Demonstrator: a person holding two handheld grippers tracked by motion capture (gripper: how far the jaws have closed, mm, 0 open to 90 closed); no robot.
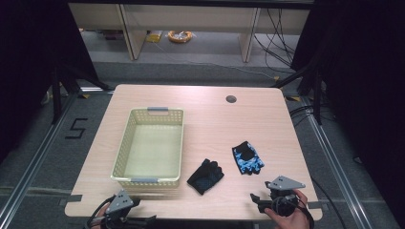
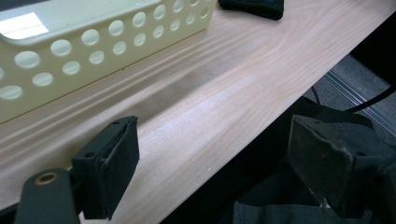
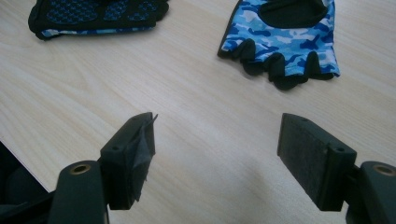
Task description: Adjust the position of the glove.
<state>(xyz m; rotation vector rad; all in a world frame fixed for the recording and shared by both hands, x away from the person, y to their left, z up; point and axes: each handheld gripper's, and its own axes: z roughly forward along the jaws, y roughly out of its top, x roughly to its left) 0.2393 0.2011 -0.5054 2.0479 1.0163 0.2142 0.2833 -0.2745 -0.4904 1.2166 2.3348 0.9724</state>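
Two fingerless gloves lie on the wooden table (image 1: 215,119). The black glove (image 1: 205,175) lies palm up right of the cream basket (image 1: 125,143); in the right gripper view the black glove (image 3: 93,14) is at top left. The blue camouflage glove (image 1: 248,158) lies farther right and also appears as the blue camouflage glove (image 3: 285,42) ahead of my right gripper (image 3: 215,149). That right gripper (image 1: 260,200) is open and empty near the table's front right edge. My left gripper (image 2: 215,158) is open and empty over the front left edge, just in front of the basket (image 2: 93,51); the left gripper (image 1: 122,210) sits at bottom left.
The basket is empty, with grey handles at both ends. A round cable hole (image 1: 231,99) sits at the table's far right. Bare wood lies between the gloves and the front edge. Floor rails and cables run on both sides of the table.
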